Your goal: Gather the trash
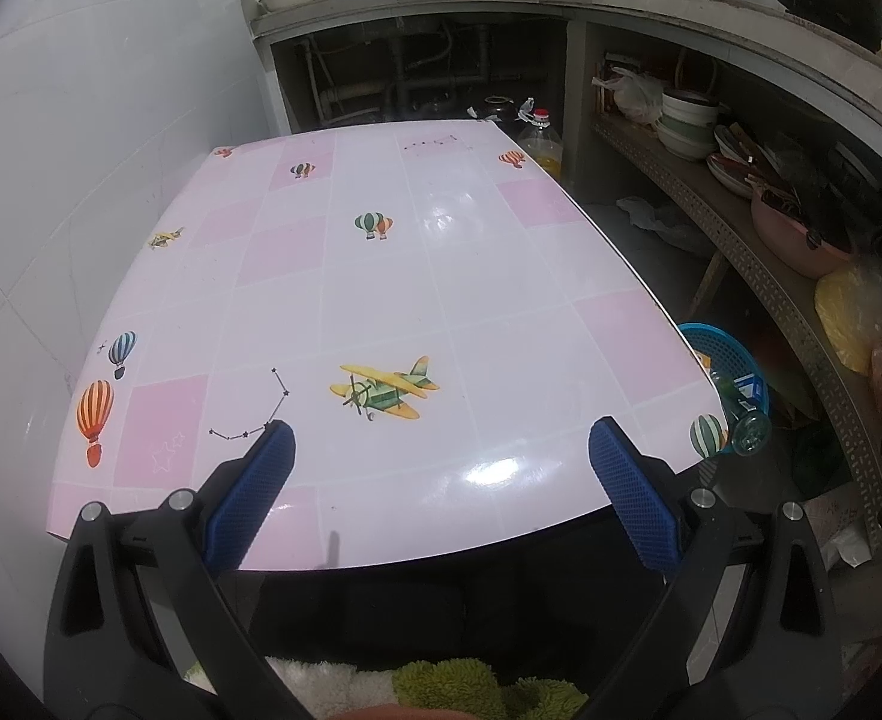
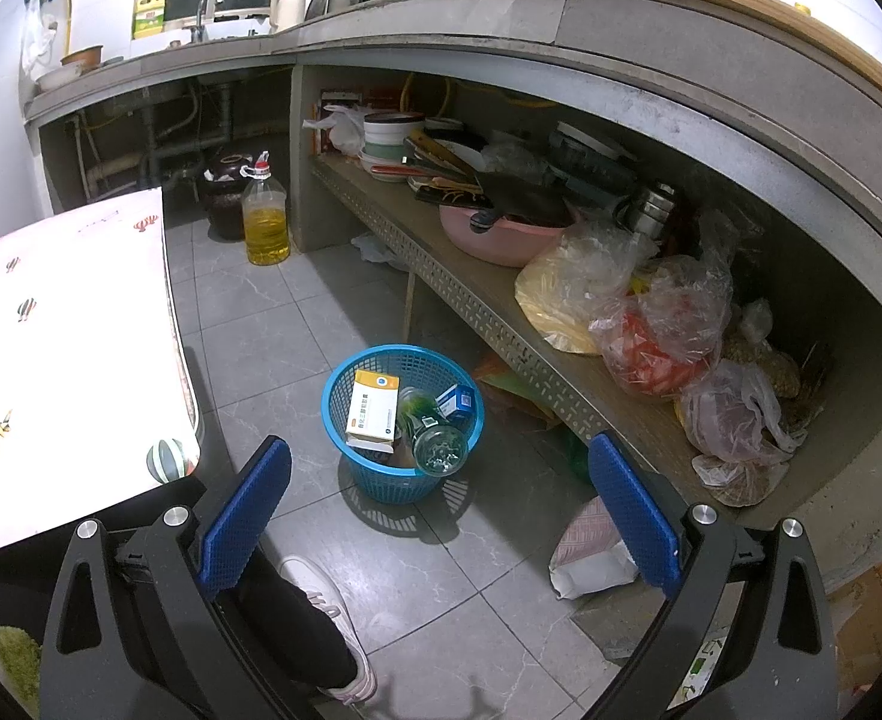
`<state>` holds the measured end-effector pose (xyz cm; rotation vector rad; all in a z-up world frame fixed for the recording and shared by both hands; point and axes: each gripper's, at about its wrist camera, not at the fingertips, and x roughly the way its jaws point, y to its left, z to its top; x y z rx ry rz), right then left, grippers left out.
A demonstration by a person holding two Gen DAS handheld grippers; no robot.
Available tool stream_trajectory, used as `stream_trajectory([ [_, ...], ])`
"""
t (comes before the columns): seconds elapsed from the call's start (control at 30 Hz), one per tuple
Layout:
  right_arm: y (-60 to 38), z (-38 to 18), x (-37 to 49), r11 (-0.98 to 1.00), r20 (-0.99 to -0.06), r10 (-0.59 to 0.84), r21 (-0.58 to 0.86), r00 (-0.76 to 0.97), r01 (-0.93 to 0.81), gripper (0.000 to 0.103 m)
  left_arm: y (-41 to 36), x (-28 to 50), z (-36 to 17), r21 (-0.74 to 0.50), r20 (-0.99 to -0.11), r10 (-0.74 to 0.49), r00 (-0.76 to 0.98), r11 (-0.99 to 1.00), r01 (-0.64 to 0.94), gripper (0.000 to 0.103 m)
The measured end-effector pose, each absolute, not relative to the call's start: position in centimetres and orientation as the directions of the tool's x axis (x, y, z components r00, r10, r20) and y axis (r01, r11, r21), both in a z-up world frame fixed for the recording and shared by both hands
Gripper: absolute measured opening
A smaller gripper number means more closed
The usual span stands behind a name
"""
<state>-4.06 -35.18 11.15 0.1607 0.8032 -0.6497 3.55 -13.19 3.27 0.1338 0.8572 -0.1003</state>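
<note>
A blue mesh basket (image 2: 345,384) stands on the grey tiled floor beside the table. Inside it lie a white and yellow carton (image 2: 372,411), a clear plastic bottle (image 2: 434,438) and a small blue box (image 2: 458,401). My right gripper (image 2: 438,456) hovers above the basket, open, with nothing between its blue pads (image 2: 243,516). My left gripper (image 1: 438,441) is open over the near edge of the pink and white table (image 1: 501,312), holding nothing. In the left wrist view the basket (image 1: 711,345) and bottle (image 1: 744,420) peek out past the table's right edge.
A low shelf (image 2: 501,324) with bowls, pans and plastic bags runs along the right. An oil bottle (image 2: 266,219) and a dark pot (image 2: 225,192) stand on the floor by the sink cabinet. A person's shoe (image 2: 336,624) and a white bag (image 2: 591,558) lie near the basket.
</note>
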Motion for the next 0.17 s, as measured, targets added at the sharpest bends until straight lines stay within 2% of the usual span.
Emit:
stream_trajectory([
  [0.17, -35.24, 11.24, -4.03, 0.796, -0.714, -0.477, -0.103, 0.512, 0.597, 0.096, -13.28, 3.45, 3.22, 0.075, -0.762, -0.036, 0.647, 0.987, 0.142, 0.095],
])
